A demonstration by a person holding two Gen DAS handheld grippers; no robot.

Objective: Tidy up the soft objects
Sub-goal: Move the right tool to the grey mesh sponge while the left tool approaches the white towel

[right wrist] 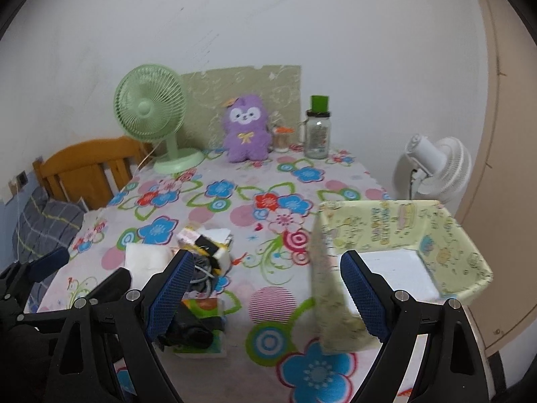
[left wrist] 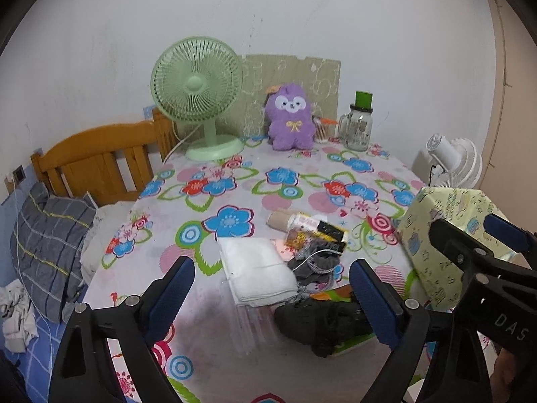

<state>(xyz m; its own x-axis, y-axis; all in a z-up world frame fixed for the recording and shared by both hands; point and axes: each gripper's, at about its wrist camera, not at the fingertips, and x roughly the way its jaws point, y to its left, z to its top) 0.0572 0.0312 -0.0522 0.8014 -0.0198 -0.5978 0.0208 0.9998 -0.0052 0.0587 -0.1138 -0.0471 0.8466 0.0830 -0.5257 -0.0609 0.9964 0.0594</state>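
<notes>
Table (left wrist: pixel 235 362) with floral cloth carries everything. Yellow patterned box (right wrist: pixel 396 225) sits at its right edge, holding only what looks like one white folded item; so barely started, I'd judge. White towel (left wrist: pixel 256 270) lies mid-table, touching the gray cloth (left wrist: pixel 313 263), with black cloth (left wrist: pixel 322 319) just nearer the camera; all outside the box. Left gripper (left wrist: pixel 272 299) fingers spread wide, empty, above the pile. Right gripper (right wrist: pixel 268 288) also wide, empty, beside the box.

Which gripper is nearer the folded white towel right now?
Left. The left gripper hangs open just in front of the folded white towel; the right gripper, also open, sits farther right, by the yellow-green storage box.
</notes>
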